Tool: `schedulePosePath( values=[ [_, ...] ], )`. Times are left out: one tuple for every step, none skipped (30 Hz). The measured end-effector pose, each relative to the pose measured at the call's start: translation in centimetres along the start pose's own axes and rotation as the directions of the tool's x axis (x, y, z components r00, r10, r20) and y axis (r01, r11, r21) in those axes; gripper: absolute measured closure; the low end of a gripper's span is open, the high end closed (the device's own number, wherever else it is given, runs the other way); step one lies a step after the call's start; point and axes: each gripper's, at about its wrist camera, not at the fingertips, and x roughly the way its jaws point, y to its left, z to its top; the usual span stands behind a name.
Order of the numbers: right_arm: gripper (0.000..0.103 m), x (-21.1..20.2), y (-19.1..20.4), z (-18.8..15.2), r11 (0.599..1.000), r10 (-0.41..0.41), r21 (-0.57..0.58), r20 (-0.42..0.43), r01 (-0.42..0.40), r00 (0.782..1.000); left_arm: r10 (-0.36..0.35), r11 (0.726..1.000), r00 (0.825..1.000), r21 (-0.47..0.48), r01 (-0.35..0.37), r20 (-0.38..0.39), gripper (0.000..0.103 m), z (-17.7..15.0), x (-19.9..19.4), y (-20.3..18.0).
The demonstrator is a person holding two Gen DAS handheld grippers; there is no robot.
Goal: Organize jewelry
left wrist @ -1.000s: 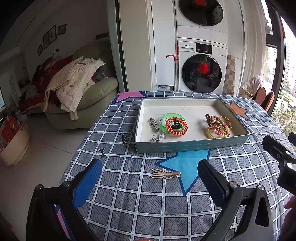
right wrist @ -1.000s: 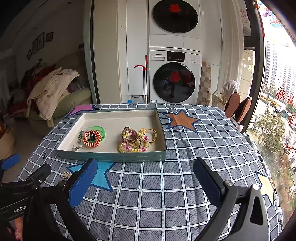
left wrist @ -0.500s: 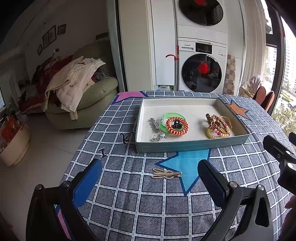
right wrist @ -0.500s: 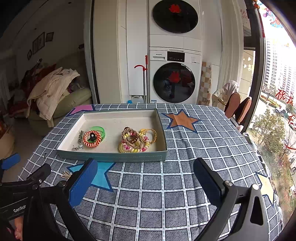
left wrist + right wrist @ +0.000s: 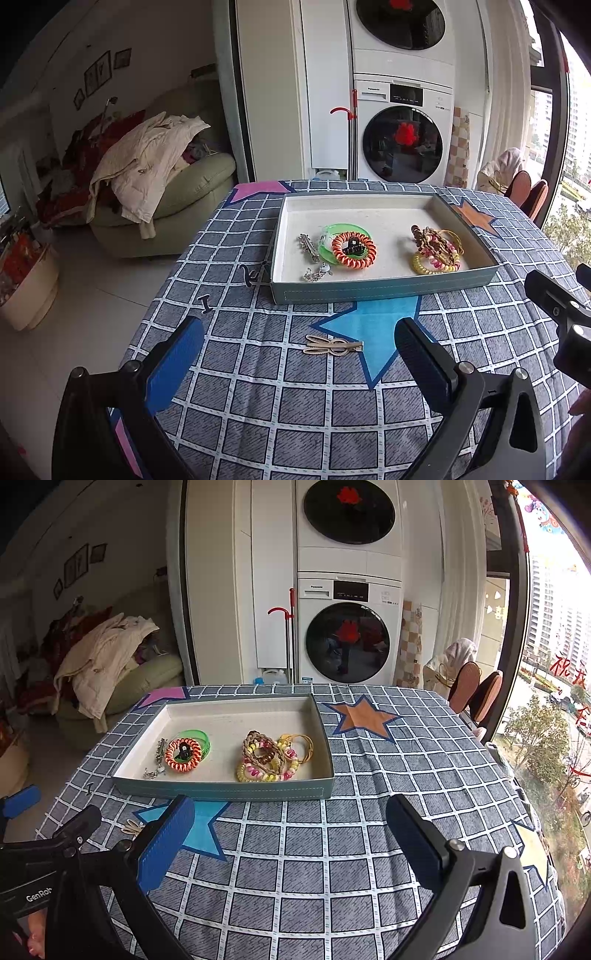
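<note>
Landmark: tray [image 5: 380,291] on the tablecloth [image 5: 295,406].
In tray, left: coil hair tie [image 5: 353,250] on a bangle [image 5: 332,240], barrette [image 5: 308,248] beside.
In tray, right: bracelet pile [image 5: 437,251].
Before tray: hair clip [image 5: 332,346].
Behind tray: washing machine [image 5: 402,129].

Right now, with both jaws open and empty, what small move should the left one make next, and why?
Probably ease the left gripper forward and down onto the gold bow-shaped hair clip. It lies on the checked tablecloth outside the teal tray, centred between the open jaws, while other pieces already sit inside.
</note>
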Motion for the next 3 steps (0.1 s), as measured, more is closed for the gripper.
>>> schedulePosePath(
  values=[
    [0.0,0.01,0.01,-0.01,1.0,0.0,0.0,-0.001,0.0,1.0,-0.001,1.0,1.0,0.0,0.001,0.001,0.0,-0.01,-0.02,0.01],
    [0.0,0.01,0.0,-0.01,1.0,0.0,0.0,-0.001,0.0,1.0,-0.002,1.0,1.0,0.001,0.002,0.001,0.0,-0.01,-0.02,0.04],
    [0.0,0.01,-0.01,-0.04,1.0,0.001,0.001,-0.001,-0.001,1.0,-0.003,1.0,1.0,0.002,0.003,0.001,0.0,-0.01,-0.05,0.03]
  ],
)
